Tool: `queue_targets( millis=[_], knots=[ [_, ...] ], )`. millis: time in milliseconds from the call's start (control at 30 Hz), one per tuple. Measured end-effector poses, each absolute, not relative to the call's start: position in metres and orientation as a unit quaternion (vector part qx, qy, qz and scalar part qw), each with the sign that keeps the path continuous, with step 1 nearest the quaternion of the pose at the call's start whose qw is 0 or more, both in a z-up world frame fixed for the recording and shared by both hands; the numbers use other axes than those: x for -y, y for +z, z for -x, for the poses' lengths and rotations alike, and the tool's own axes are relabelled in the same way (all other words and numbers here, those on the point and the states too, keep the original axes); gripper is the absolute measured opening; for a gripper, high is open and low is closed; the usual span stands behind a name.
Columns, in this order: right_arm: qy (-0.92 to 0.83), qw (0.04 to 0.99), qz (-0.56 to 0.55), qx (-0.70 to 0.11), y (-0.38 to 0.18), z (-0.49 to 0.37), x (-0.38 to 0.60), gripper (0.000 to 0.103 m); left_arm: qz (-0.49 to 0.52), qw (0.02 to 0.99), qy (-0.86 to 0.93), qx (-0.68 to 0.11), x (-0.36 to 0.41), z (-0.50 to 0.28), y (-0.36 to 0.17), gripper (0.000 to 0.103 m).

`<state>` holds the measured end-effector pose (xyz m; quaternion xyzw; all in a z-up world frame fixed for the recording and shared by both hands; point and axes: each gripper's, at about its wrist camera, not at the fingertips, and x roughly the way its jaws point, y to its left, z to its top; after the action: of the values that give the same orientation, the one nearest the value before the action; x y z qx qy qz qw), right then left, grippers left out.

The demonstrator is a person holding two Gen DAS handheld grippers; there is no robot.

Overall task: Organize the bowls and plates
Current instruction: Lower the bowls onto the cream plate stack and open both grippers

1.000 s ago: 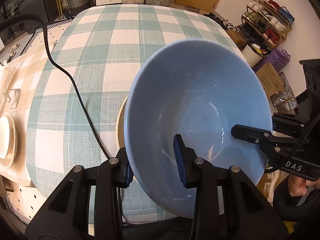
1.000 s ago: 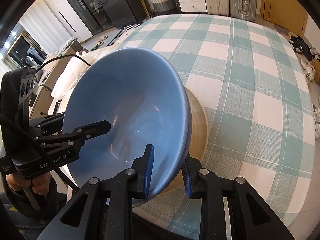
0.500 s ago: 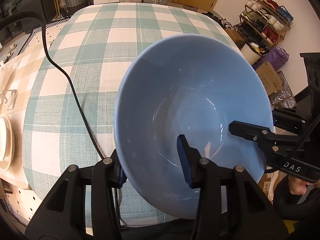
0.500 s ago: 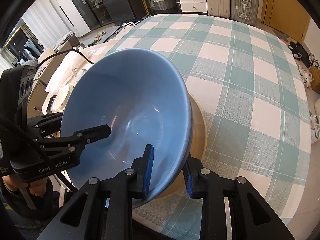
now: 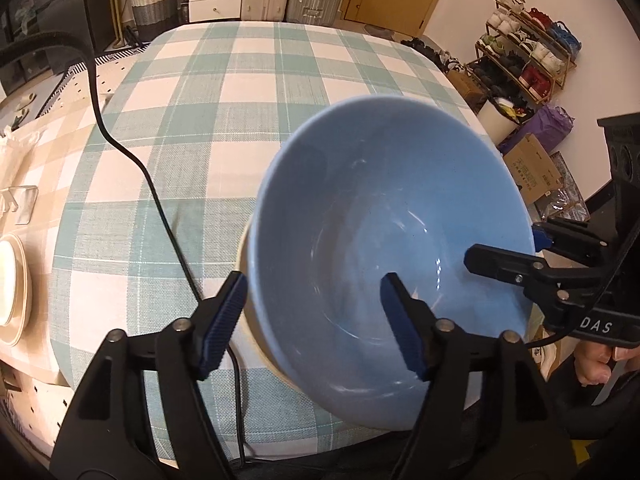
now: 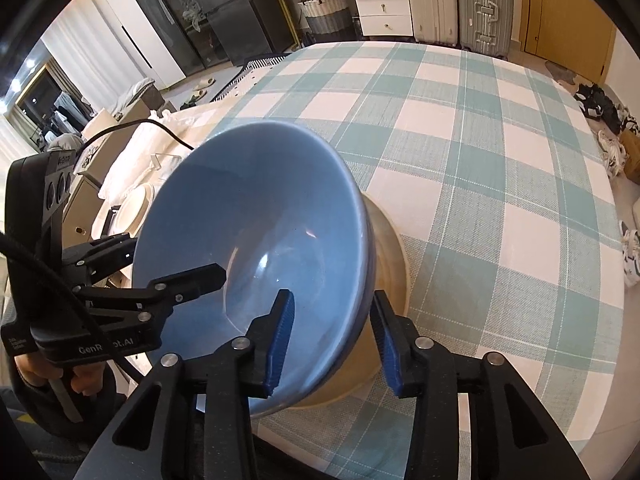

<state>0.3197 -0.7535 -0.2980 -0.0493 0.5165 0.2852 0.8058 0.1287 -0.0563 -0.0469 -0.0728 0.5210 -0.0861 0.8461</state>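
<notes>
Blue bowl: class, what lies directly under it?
The blue bowl sits nested in a cream bowl; only that one's rim and outer side show. Its inside and the tablecloth beneath are covered.

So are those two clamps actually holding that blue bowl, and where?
No longer: both the left gripper and right gripper straddle the blue bowl's rim, jaws opening, pads clear. It rests in a beige bowl.

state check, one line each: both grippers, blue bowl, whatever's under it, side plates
left gripper: jaws opening, pads clear of the rim they straddle
right gripper: jaws opening, astride the opposite rim, pads off it
blue bowl: upright, empty, nested in the cream bowl, released
cream bowl: upright on the checked tablecloth, holding the blue bowl
cream plates: stacked on the side surface, untouched
</notes>
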Motion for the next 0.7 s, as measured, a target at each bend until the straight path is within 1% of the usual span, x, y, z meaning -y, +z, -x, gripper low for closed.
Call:
queue_targets(
  millis=[67,200,433,700],
  knots=[
    [0.286,0.809,0.046,-0.512,-0.296,-0.318,0.756,0.046,0.077,0.849,-0.087,-0.515,0.052,-0.127,-0.044,0.071],
    [0.293,0.812,0.044,-0.503,-0.293,-0.314,0.759,0.048,0.08,0.855,-0.083,-0.505,0.045,-0.123,-0.039,0.073],
    [0.295,0.821,0.038,-0.486,-0.288,-0.305,0.763,0.061,0.076,0.866,-0.074,-0.489,0.036,-0.108,-0.029,0.077],
    [0.295,0.835,0.022,-0.463,-0.281,-0.294,0.773,0.068,0.068,0.884,-0.056,-0.46,0.024,-0.085,-0.011,0.079]
  ],
)
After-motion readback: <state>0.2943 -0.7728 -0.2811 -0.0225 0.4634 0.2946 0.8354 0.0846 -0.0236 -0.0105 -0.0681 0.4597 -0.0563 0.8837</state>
